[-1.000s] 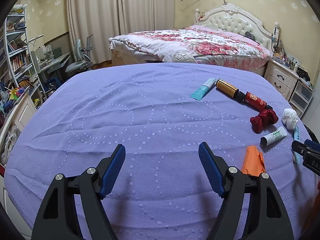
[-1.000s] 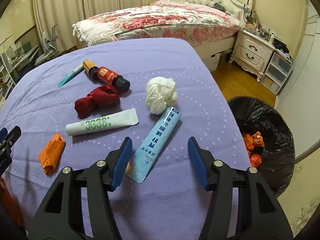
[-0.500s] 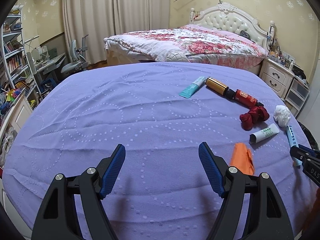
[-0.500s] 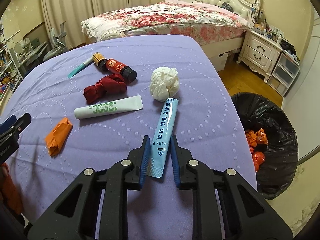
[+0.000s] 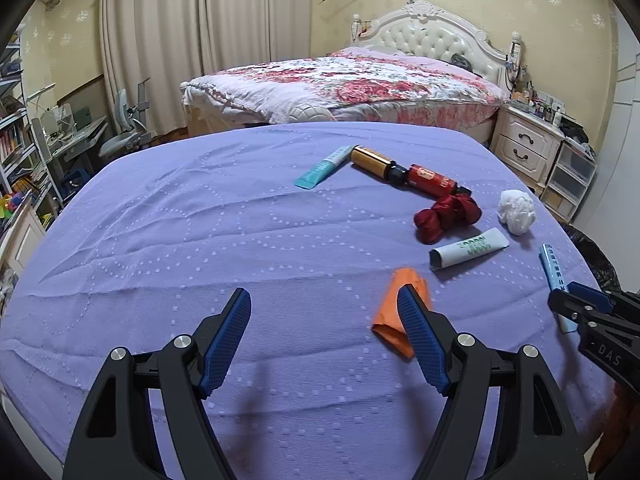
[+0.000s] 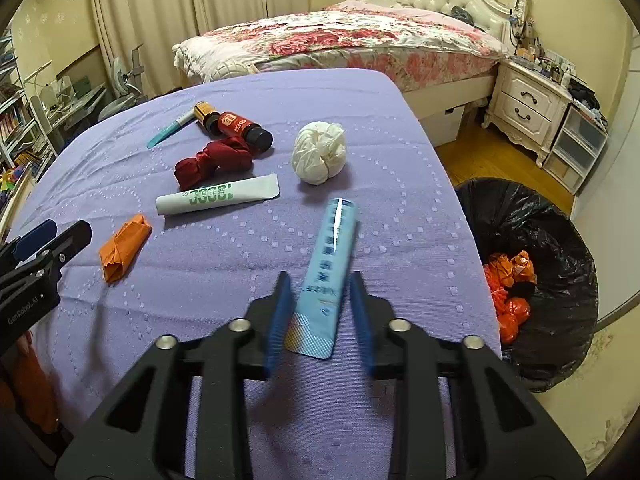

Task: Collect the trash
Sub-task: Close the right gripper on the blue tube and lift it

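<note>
A: Left wrist view: left gripper [image 5: 324,336] spread wide, empty, above the purple table [image 5: 200,240]; orange wrapper [image 5: 400,312] half behind its right finger, ungrasped

B: Right wrist view: right gripper [image 6: 318,316] opening, blue tube [image 6: 328,276] between the pads, apparently untouched. Pickup step; needs re-clamping, then carrying to the trash bin [image 6: 560,240] at right

Left gripper [image 5: 324,334]: black plastic arms, blue cross-hatched pads, silver pivot screws. Right gripper [image 6: 318,312]: same build; white "DAS" lettering on one side, "GenRobot.AI" on the left's.
</note>
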A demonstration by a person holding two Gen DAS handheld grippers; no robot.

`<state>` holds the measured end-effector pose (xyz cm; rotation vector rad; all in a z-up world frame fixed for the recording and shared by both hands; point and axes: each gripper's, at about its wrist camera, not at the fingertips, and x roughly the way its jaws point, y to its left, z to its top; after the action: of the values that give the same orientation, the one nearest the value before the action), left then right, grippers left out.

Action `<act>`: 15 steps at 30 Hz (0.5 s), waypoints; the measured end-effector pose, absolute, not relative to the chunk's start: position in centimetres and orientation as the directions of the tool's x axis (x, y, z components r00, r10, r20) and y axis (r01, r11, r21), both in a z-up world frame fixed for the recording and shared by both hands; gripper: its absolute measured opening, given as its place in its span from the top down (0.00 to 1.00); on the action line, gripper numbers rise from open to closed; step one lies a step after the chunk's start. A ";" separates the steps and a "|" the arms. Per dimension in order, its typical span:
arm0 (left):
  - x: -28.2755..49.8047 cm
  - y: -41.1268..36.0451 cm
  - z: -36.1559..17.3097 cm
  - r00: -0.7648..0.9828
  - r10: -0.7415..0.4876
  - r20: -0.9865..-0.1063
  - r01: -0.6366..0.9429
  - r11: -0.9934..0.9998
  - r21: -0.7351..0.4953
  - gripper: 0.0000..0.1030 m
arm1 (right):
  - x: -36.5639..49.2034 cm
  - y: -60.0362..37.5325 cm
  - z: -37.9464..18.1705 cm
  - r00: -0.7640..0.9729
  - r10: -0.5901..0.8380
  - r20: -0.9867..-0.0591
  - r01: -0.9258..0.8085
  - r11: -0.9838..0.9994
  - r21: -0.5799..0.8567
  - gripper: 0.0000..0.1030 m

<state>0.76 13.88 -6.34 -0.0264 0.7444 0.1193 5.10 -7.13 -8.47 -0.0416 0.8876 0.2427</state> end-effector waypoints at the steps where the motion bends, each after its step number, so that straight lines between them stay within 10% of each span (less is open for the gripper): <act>1: 0.8 13.6 -6.3 0.730 0.096 -0.676 -0.113 0.993 0.020 0.29 | 5.1 -7.2 -8.5 0.608 0.193 -0.770 -0.226 0.972 0.066 0.66; 15: 2.3 10.8 -7.4 0.700 0.067 -0.711 -0.028 0.997 0.066 0.29 | 4.9 -7.7 -8.7 0.632 0.190 -0.751 -0.227 0.972 0.054 0.79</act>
<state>2.28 10.79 -7.37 0.0516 0.7932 0.0530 4.86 -7.73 -8.68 -0.0472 0.8538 0.2385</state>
